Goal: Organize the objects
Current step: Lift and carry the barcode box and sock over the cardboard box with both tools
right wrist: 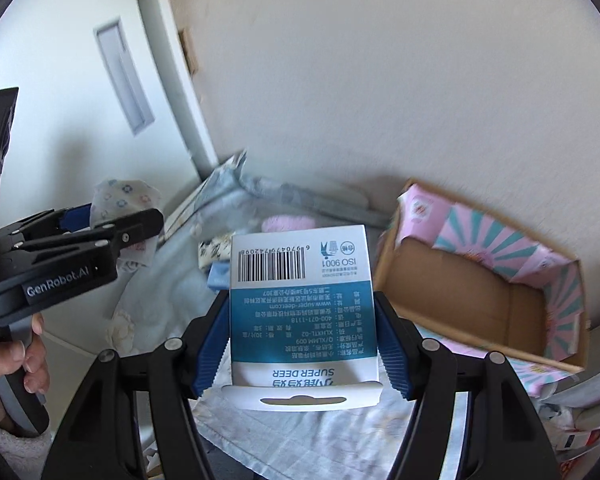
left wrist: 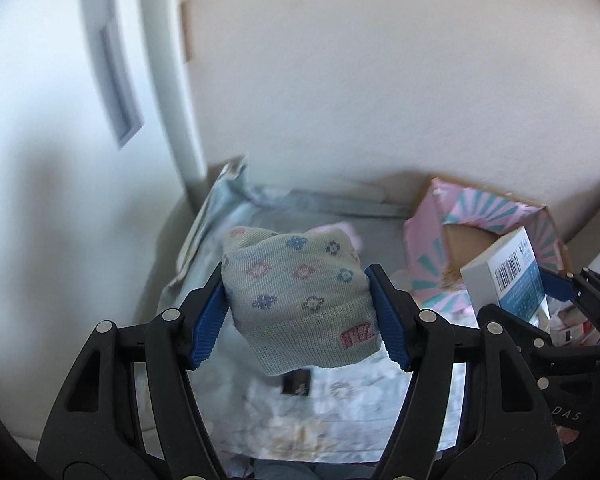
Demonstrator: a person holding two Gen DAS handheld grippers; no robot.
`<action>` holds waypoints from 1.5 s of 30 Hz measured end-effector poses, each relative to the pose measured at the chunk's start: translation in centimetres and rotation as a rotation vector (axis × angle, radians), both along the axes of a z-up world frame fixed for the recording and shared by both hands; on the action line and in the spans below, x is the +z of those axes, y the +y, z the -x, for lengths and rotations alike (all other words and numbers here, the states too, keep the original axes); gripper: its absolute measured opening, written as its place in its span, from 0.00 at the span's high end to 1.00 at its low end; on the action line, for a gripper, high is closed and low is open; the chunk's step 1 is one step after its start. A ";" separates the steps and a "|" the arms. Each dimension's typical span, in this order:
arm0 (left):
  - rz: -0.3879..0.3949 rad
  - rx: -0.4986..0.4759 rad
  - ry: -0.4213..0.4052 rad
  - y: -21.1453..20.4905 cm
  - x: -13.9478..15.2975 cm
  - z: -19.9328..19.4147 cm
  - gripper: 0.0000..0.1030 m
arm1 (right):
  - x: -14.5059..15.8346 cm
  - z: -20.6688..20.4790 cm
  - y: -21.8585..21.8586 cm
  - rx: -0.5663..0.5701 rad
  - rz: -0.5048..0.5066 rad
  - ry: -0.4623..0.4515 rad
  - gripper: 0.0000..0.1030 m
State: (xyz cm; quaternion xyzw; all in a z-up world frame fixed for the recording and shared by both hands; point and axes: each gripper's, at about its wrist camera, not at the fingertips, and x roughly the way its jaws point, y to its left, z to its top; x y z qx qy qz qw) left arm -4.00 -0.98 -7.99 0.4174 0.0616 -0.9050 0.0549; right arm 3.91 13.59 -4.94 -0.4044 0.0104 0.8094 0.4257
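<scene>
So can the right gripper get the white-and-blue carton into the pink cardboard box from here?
Probably yes. The right gripper holds the white-and-blue carton, and the pink cardboard box sits open-topped just to its right with nothing visible between.

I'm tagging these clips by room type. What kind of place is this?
Probably a bedroom or a lived-in home corner: a floral bed sheet under clutter, a patterned cardboard box by a plain white wall, and a knit sock being sorted.
</scene>
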 end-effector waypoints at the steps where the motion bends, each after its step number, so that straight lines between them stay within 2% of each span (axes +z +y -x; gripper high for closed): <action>1: 0.000 -0.018 0.011 0.7 0.6 0.4 0.38 | 0.7 -0.3 -0.1 -0.002 -0.006 0.006 0.39; 11: -0.024 -0.199 0.056 7.5 3.9 5.0 0.38 | 8.1 -5.7 1.9 -0.129 -0.070 0.082 0.39; 17: -0.047 -0.312 0.049 12.0 4.1 8.2 0.38 | 10.9 -10.0 4.2 -0.243 -0.095 0.097 0.39; 21: -0.044 -0.376 0.024 14.9 3.1 11.0 0.38 | 11.8 -12.6 6.4 -0.325 -0.086 0.107 0.39; 30: -0.041 -0.452 -0.077 19.5 -0.1 15.7 0.38 | 11.0 -16.3 12.2 -0.449 -0.022 0.098 0.39; 38: -0.048 -0.479 -0.196 20.6 -4.4 18.7 0.38 | 9.1 -17.9 16.0 -0.502 0.047 0.067 0.39; 42: -0.054 -0.491 -0.247 21.0 -6.2 19.6 0.38 | 7.6 -16.9 18.0 -0.531 0.103 0.062 0.39; 43: -0.051 -0.497 -0.260 21.1 -6.8 19.8 0.38 | 7.3 -17.0 18.7 -0.589 0.151 0.043 0.39; 45: -0.041 -0.508 -0.281 21.7 -7.7 20.3 0.38 | 6.1 -17.8 20.1 -0.602 0.176 0.034 0.39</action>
